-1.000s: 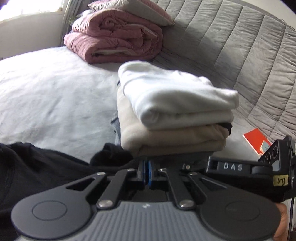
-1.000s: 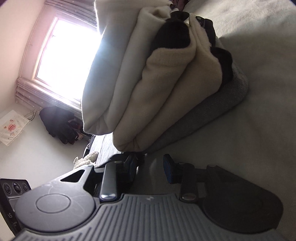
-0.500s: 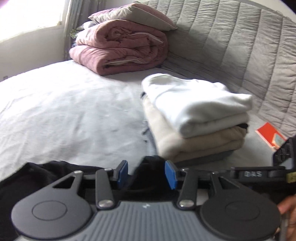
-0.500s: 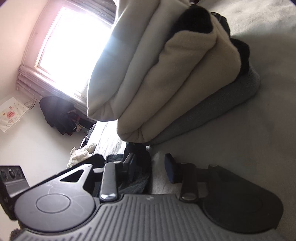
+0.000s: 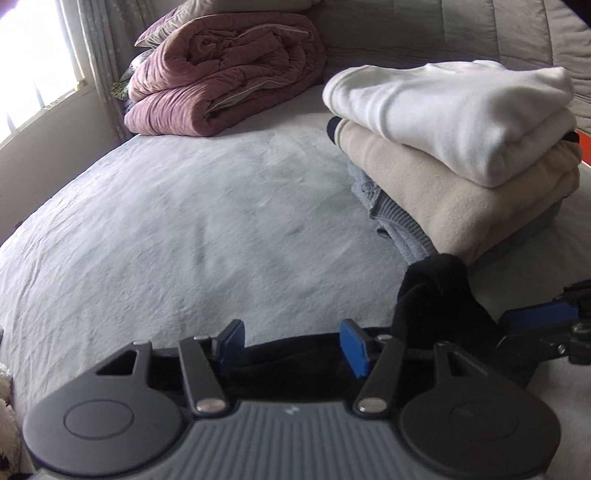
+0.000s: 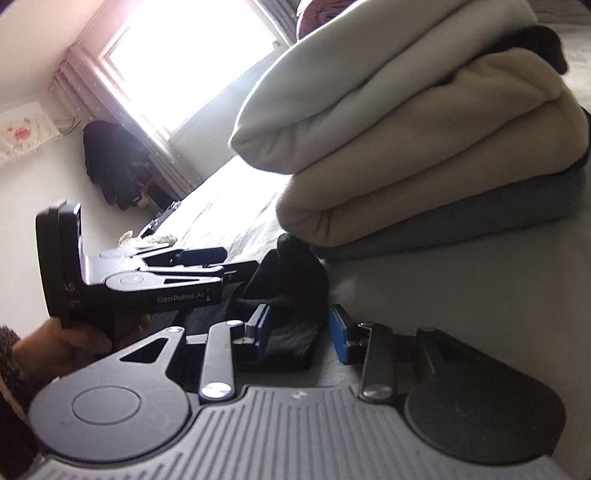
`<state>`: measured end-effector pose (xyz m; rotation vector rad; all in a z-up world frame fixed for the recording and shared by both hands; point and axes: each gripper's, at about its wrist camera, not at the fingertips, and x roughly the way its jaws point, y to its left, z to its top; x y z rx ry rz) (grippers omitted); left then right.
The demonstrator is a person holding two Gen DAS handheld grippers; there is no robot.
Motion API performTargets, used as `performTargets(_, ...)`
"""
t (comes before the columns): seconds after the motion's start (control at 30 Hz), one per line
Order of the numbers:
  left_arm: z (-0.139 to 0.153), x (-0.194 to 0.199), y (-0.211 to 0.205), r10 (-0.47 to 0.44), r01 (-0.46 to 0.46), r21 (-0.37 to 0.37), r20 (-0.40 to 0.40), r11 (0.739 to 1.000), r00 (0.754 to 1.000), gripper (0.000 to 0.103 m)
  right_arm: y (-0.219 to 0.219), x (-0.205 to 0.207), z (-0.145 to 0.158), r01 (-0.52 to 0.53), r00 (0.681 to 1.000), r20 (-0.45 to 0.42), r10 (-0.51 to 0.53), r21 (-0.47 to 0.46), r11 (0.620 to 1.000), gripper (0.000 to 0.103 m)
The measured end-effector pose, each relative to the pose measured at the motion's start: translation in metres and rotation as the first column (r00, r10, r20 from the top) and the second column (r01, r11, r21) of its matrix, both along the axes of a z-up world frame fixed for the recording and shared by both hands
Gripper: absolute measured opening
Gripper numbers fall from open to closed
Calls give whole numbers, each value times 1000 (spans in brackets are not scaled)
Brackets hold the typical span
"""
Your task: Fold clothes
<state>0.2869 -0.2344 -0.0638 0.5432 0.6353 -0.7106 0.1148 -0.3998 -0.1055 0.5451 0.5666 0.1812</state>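
The left gripper [image 5: 291, 345] has its blue-padded jaws spread wide apart, holding nothing; black fabric lies just below and between them. The right gripper [image 6: 299, 334] also stands with its jaws apart, and the black garment [image 6: 291, 280] bunches up between and just ahead of its pads, not pinched by them. In the left wrist view that same dark garment rises in a small peak near the right gripper's blue pad, at the foot of the stack of folded clothes [image 5: 458, 147].

The stack sits on the pale grey bedsheet [image 5: 166, 221]: a white top [image 5: 443, 107] uppermost, a beige fleece [image 5: 454, 203] beneath, a grey knit [image 5: 391, 218] at the bottom. A hand [image 6: 62, 343] grips the left tool's handle. Farther back, a folded mauve quilt [image 5: 221, 74] rests against the grey quilted headboard [image 5: 424, 29], beside a bright window [image 6: 177, 62].
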Motion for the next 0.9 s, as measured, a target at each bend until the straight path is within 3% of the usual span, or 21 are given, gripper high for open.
performTargets(0.07, -2, -3, -4, -32, 32, 13, -5, 999, 999, 51, 12, -1, 1, -15, 1000, 6, 15, -82, 996, 38)
performTargets(0.13, -3, -8, -7, -62, 62, 4, -33, 998, 998, 5, 18, -2, 2, -20, 1000, 1, 21, -128, 992, 30)
performTargets(0.17, -3, -13, -10, -65, 66, 6, -31, 998, 997, 0, 17, -3, 1, -15, 1000, -2, 15, -134, 991, 25)
performTargets(0.3, 2, -32, -14, -31, 33, -48, 40, 998, 999, 0, 10, -10, 3, 14, 1000, 0, -14, -130, 991, 10)
performTargets(0.43, 14, -32, -8, 119, -94, -181, 135, 979, 984, 0, 5, -16, 4, 24, 1000, 6, -24, -129, 991, 6)
performTargets(0.57, 1, -18, -9, 191, -174, -135, 129, 975, 973, 0, 8, -10, 5, 22, 1000, -4, -22, -125, 992, 6)
performTargets(0.67, -8, -10, -9, 213, -207, -77, 76, 975, 974, 0, 11, -4, 7, 21, 1000, -6, -21, -121, 992, 6)
performTargets(0.73, -6, -8, -5, 209, -205, -90, 42, 975, 977, 3, 13, -1, 8, 20, 1000, -7, -21, -119, 993, 7)
performTargets(0.77, -3, -8, -4, 205, -201, -110, 22, 973, 979, 7, 14, 1, 8, 19, 1000, -8, -20, -117, 993, 7)
performTargets(0.8, 1, -7, -2, 198, -196, -133, -2, 972, 980, 19, 15, 3, 9, 19, 1000, -8, -20, -116, 993, 7)
performTargets(0.83, 4, -7, -1, 189, -190, -158, -23, 969, 982, 38, 15, 4, 9, 19, 1000, -8, -20, -114, 993, 7)
performTargets(0.9, 11, -9, -1, 159, -166, -199, -52, 966, 986, 49, 15, 8, 8, 19, 1000, -7, -20, -109, 994, 7)
